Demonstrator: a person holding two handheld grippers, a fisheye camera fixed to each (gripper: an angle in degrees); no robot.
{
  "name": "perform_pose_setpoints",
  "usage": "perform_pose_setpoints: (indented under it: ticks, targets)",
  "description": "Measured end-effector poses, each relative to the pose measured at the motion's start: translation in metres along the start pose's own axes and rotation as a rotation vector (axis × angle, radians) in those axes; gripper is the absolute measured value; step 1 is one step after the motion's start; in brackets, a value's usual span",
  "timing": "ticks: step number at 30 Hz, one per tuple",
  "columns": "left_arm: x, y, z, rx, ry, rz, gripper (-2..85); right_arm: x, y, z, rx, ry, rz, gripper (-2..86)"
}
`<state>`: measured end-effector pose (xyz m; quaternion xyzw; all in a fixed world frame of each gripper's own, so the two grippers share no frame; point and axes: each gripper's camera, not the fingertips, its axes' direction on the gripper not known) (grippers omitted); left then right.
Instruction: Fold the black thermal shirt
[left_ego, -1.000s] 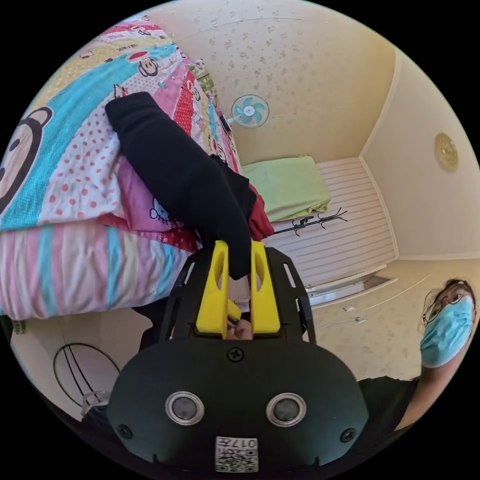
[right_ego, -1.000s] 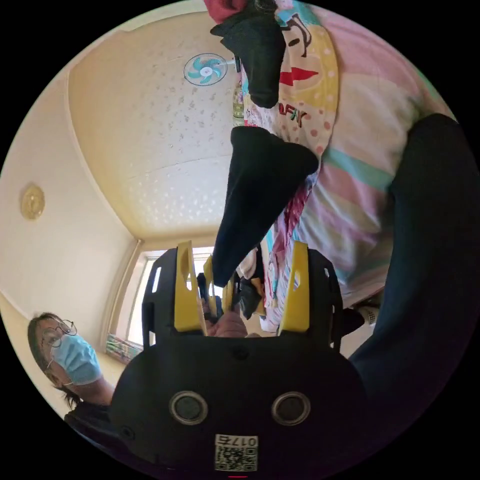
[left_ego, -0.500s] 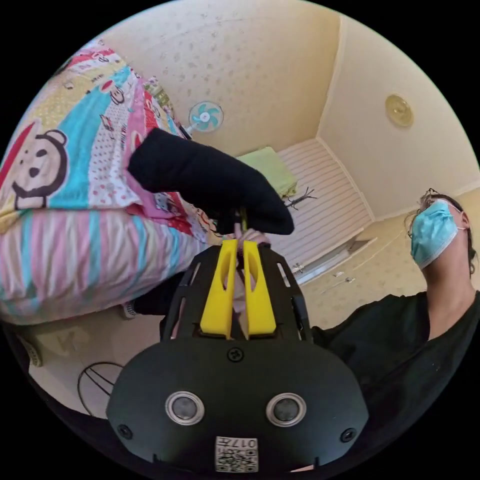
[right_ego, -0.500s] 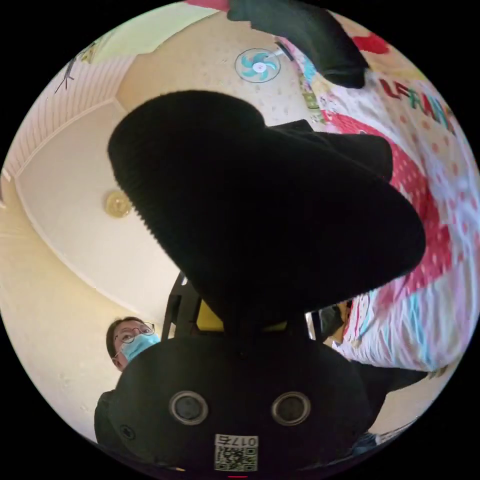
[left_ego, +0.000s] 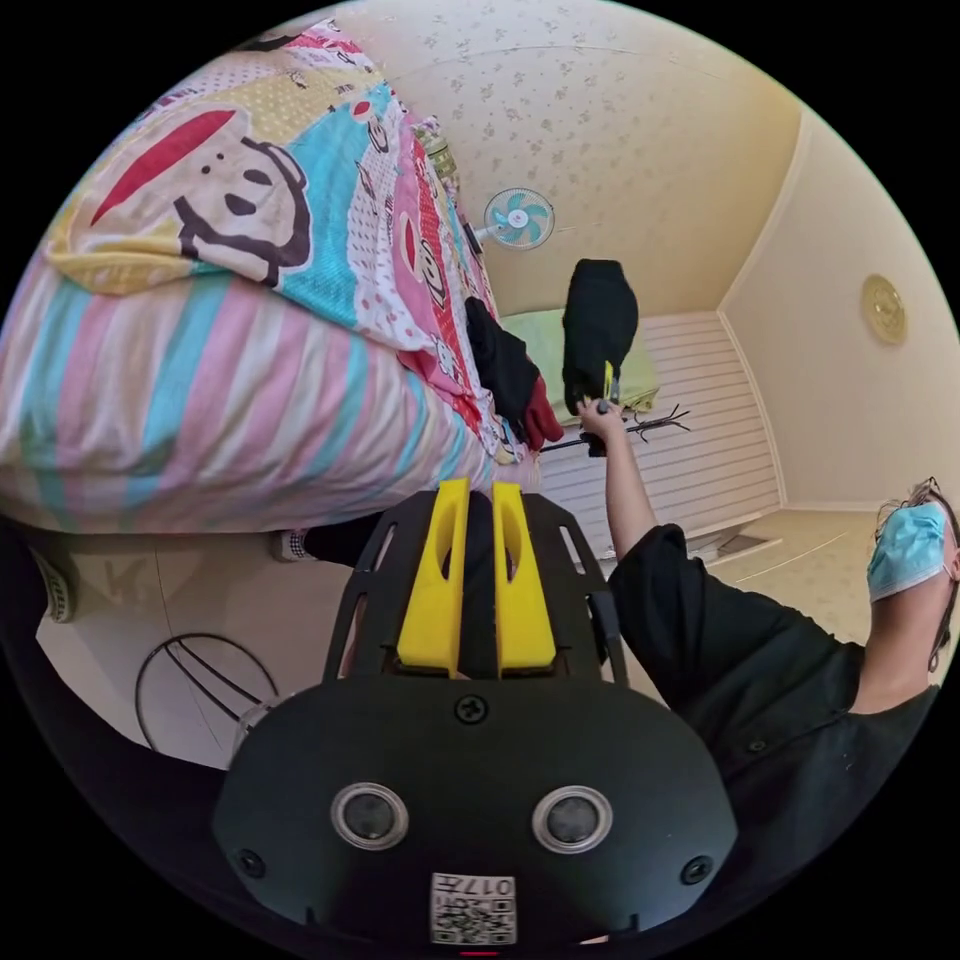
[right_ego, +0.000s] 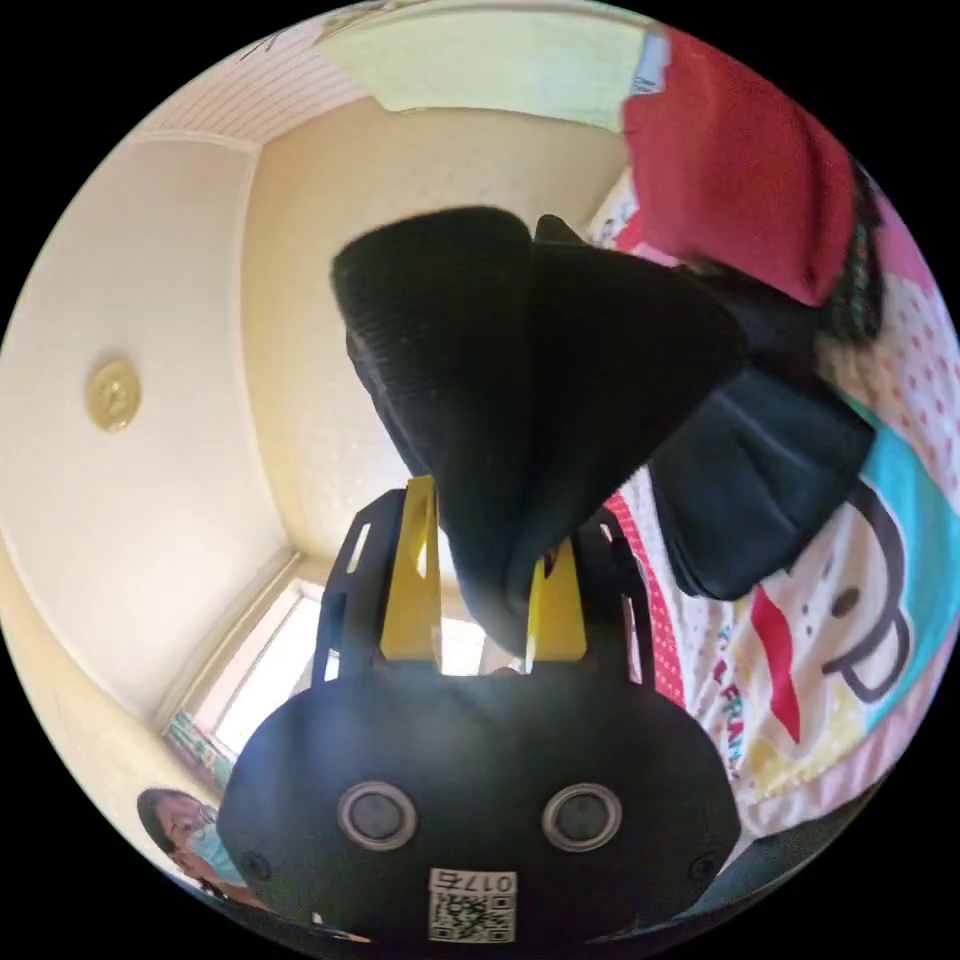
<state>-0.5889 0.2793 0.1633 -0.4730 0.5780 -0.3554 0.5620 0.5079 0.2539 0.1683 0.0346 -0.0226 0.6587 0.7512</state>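
Observation:
The black thermal shirt is bunched into a thick bundle, and my right gripper is shut on its lower end. In the left gripper view the same shirt stands out from the right gripper, held in a person's hand beside the far end of the bed. My left gripper is shut with nothing in it, near the striped side of the bed.
A dark garment and a red garment lie on the cartoon bedcover; the left gripper view also has the dark garment. A fan, a green cloth and a coat rack lie beyond. A masked person stands beside the bed.
My left gripper let go of the shirt and drew back, shut. The right gripper closed on the shirt and carried it toward the clothes at the far end of the bed.

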Motion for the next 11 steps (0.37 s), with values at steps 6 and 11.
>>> perform_pose_setpoints:
  ticks: [6, 11]
  targets:
    - [-0.001, -0.020, -0.012, 0.017, -0.024, -0.051, 5.1, 0.091, 0.129, 0.054, -0.139, 0.320, -0.171, 7.0]
    - [0.007, -0.044, -0.027, 0.055, -0.056, -0.055, 5.0, 0.013, 0.289, 0.237, -0.720, 0.391, -0.734, 3.1]
